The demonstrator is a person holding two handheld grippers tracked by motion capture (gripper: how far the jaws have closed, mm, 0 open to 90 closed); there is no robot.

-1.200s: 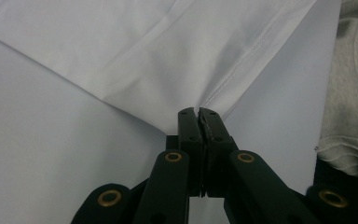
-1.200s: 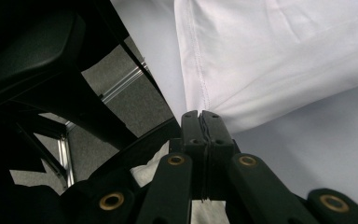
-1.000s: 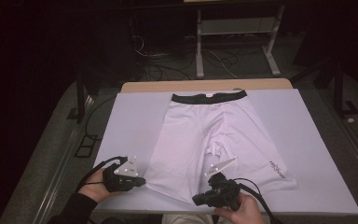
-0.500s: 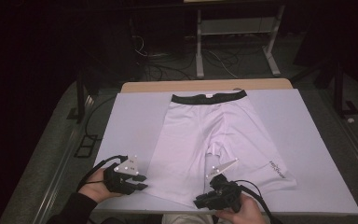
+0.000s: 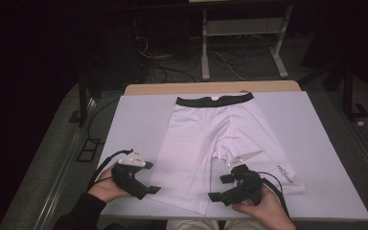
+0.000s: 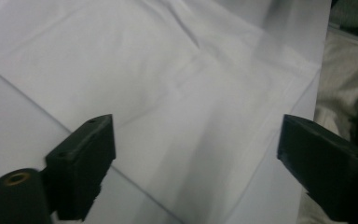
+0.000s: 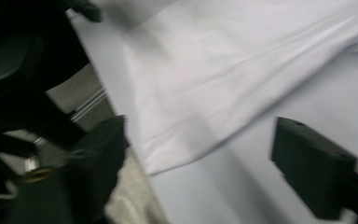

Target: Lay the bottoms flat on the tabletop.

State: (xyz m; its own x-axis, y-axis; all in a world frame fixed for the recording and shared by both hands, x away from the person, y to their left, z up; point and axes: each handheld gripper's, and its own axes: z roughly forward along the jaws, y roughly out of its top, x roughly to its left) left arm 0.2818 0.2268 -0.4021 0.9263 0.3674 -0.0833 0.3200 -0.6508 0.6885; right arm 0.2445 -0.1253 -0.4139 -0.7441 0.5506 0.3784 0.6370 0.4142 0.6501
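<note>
A pair of white shorts [image 5: 206, 139] with a black waistband [image 5: 214, 99] lies flat on the white table [image 5: 316, 143], legs toward me. My left gripper [image 5: 148, 188] is at the outer hem of the shorts' left leg, and its jaws have just been opening. In the left gripper view that gripper [image 6: 200, 154] stands wide with the hem corner of the shorts [image 6: 168, 93] lying loose between the jaws. My right gripper [image 5: 220, 187] is near the same leg's inner hem, and its jaws have also just been opening. In the right gripper view that gripper [image 7: 205, 158] is open over the shorts [image 7: 242, 60], touching no fabric.
The table's near edge runs just below both hands, with the person's light trousers [image 5: 187, 224] beyond it. A wooden strip [image 5: 211, 87] borders the far edge. Behind it stand a metal rack [image 5: 242, 36] and floor cables [image 5: 172, 67] in the dark.
Both grippers have opened and let go of the leg's hem, which now lies flat. The right gripper has shifted a little to the right; the left has stayed in place.
</note>
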